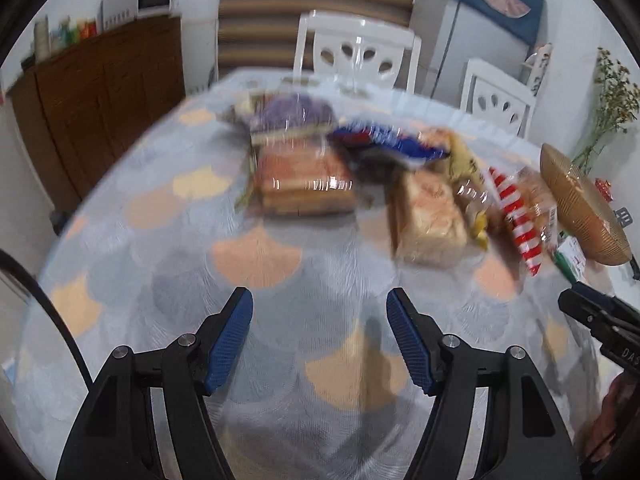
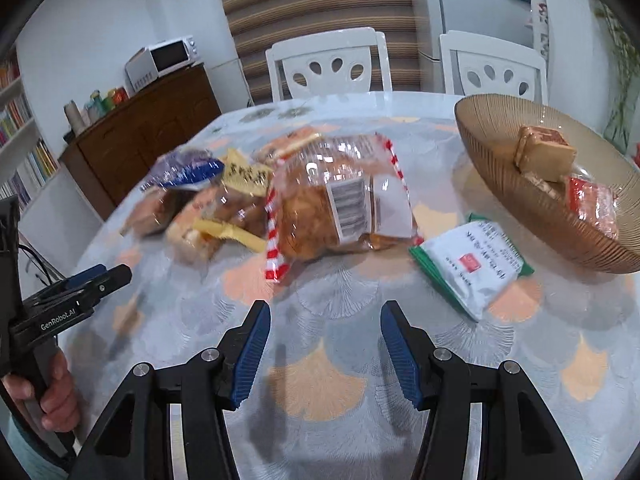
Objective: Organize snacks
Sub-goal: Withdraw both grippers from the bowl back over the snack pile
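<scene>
Only a few snacks lie in the bowl (image 2: 500, 184); beside it, a pile of packets (image 2: 340, 204) waits on the counter (image 2: 320, 360), and the left gripper (image 1: 320, 336) and right gripper (image 2: 325, 350) are half-open, empty.

A: Tablecloth (image 2: 344, 292)?
B: Pale blue-grey, peach and cream fan shapes.
A: Bowl (image 2: 520, 200)?
B: Amber, ribbed lines.
A: Bread bag (image 2: 340, 208)?
B: Clear, red-white striped edge.
A: Flat packet (image 2: 476, 260)?
B: White, green border, small red mark.

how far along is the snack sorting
Barely started. Done: two or three wrapped snacks already lie in the brown ribbed bowl. In hand: nothing; both the left tongs and right tongs are open and empty. Left: the red-striped bread bag, green-edged packet and the pile beyond.
</scene>
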Action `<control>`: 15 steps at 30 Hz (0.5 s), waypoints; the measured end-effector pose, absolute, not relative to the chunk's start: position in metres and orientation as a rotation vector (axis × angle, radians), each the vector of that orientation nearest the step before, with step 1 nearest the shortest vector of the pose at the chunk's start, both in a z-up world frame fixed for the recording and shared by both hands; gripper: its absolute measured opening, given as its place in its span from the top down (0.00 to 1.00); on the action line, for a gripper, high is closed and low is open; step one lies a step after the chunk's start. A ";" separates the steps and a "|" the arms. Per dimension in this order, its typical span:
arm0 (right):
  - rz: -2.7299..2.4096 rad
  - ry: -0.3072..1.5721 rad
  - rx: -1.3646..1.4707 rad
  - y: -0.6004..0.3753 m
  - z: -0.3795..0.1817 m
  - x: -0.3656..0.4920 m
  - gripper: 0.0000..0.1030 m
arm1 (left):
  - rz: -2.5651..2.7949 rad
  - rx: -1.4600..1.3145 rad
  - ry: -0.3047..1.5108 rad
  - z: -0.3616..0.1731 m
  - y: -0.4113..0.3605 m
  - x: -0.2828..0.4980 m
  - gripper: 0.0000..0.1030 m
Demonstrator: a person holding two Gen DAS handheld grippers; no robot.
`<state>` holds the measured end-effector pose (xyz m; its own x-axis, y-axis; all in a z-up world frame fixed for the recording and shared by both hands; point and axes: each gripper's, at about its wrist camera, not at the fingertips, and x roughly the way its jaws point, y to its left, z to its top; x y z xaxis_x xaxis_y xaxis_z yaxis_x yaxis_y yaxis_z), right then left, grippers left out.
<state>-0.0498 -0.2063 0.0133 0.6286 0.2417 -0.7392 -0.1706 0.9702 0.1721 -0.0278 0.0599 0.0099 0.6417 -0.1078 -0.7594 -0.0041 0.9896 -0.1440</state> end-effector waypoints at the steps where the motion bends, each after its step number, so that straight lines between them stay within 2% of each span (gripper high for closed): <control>1: 0.240 0.869 0.099 -0.208 0.009 -0.048 0.46 | -0.074 -0.143 0.867 0.011 0.059 -0.025 0.36; 6: 0.231 0.878 0.132 -0.214 0.005 -0.044 0.42 | -0.094 -0.188 0.856 0.010 0.065 -0.025 0.36; 15: 0.296 0.910 0.117 -0.193 0.012 -0.048 0.42 | -0.081 -0.280 0.863 0.029 0.081 -0.024 0.34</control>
<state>-0.0478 -0.1929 0.0125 0.5768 0.3010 -0.7594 -0.2028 0.9533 0.2239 -0.0242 0.0810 0.0288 0.6499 -0.1831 -0.7377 -0.0423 0.9604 -0.2756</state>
